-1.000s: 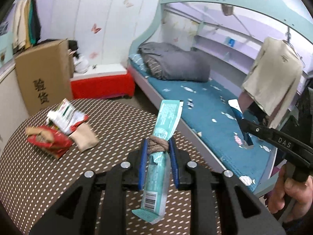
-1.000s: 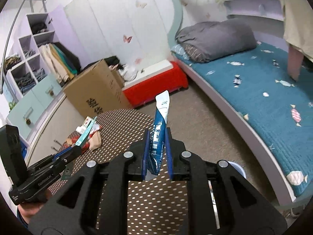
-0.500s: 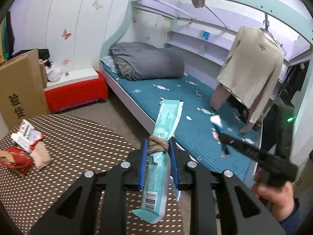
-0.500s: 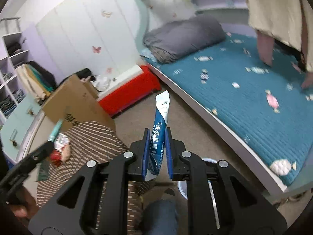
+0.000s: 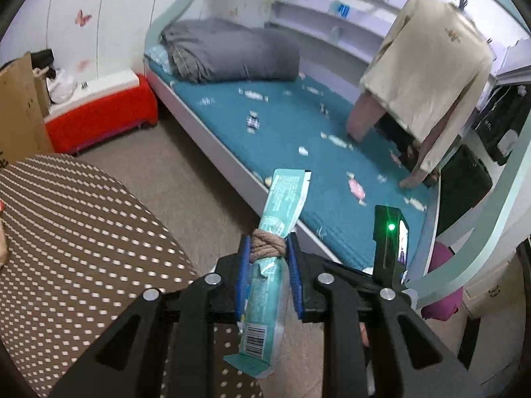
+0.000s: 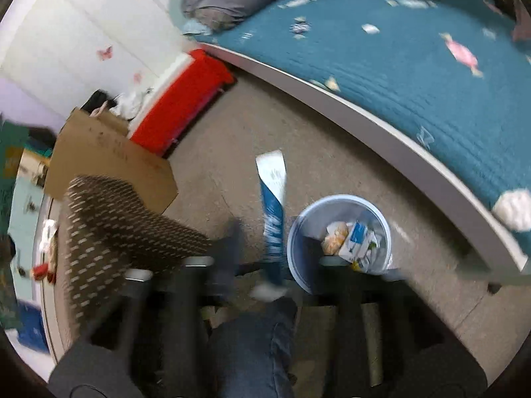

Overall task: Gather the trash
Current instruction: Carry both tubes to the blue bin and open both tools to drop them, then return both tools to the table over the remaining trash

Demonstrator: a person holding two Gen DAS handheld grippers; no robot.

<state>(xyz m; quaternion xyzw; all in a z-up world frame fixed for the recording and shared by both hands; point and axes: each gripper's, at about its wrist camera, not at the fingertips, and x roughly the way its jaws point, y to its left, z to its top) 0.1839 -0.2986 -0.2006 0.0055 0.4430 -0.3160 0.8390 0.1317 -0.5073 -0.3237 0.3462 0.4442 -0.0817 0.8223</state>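
Right hand-held gripper [image 6: 270,258] is opening beside the blue wastebasket [image 6: 300,229], releasing its blue wrapper [image 6: 273,205]; a moment ago it pinched it. Left hand-held gripper [image 5: 268,255] clamps a teal wrapper [image 5: 275,232], next for binning.

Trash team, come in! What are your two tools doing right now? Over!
Left tool clamped on teal wrapper. Right tool opening, blue wrapper loose between its fingers, left of the bin. Nothing blocking the bin.

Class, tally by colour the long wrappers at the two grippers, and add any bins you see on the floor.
Teal wrapper: 1
Blue-and-white wrapper: 1
Pale blue bin: 1
Total: 3
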